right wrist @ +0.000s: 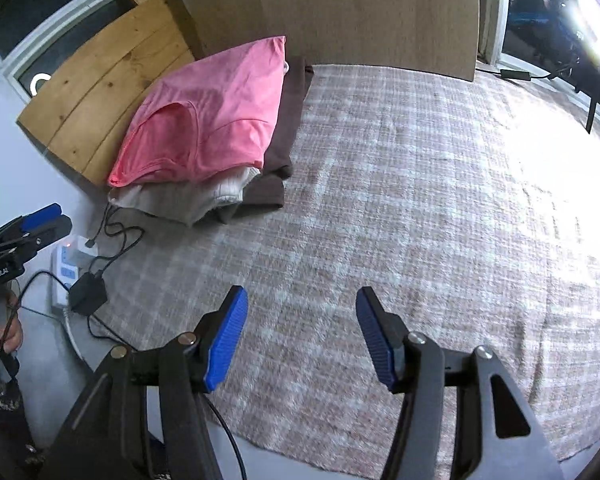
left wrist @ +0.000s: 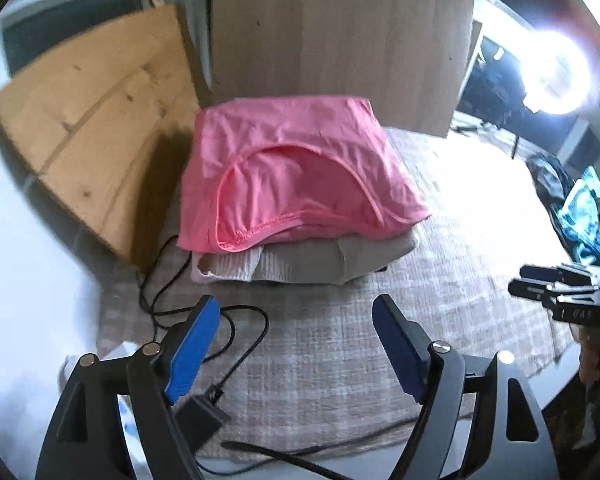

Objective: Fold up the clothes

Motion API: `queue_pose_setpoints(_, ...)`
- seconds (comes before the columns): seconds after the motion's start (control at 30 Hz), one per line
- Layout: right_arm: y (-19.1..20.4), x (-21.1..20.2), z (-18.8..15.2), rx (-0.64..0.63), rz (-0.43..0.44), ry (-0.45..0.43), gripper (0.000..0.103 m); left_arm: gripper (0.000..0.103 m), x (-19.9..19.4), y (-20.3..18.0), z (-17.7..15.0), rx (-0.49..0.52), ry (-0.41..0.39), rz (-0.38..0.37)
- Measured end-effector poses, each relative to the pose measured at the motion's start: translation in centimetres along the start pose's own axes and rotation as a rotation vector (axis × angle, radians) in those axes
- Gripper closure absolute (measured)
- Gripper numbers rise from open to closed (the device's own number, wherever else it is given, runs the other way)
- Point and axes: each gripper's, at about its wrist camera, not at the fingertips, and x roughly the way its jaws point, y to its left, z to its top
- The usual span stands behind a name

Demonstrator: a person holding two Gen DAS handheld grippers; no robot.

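A folded pink garment tops a stack of folded clothes, with a grey-white piece under it and a brown one beside and beneath. The stack rests on a pink plaid rug. My left gripper hovers open just in front of the stack, nothing between its blue pads. My right gripper is open over bare rug, to the right of the stack, and appears at the right edge of the left wrist view. The left gripper shows at the right wrist view's left edge.
A wooden plank panel leans left of the stack; a tall board stands behind it. Black cables and a power strip with an adapter lie at the rug's left edge. Blue and dark clothes sit far right. A bright lamp glares.
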Motion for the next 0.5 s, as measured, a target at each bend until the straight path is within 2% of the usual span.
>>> queue_pose_setpoints(0.17, -2.4, -1.2, -0.9, -0.051, 0.031, 0.024, 0.047, 0.025, -2.7, -2.4, -1.2, -0.091, -0.028, 0.095)
queue_pose_setpoints(0.27, -4.0, -2.1, -1.4, -0.08, 0.051, 0.031, 0.047, 0.025, -3.7, -4.1, -2.5, -0.157, -0.02, 0.126)
queue_pose_setpoints(0.5, -8.3, -4.0, -3.0, -0.125, 0.067, 0.033, 0.047, 0.023, -5.5, -8.5, -5.4, -0.223, -0.022, 0.196)
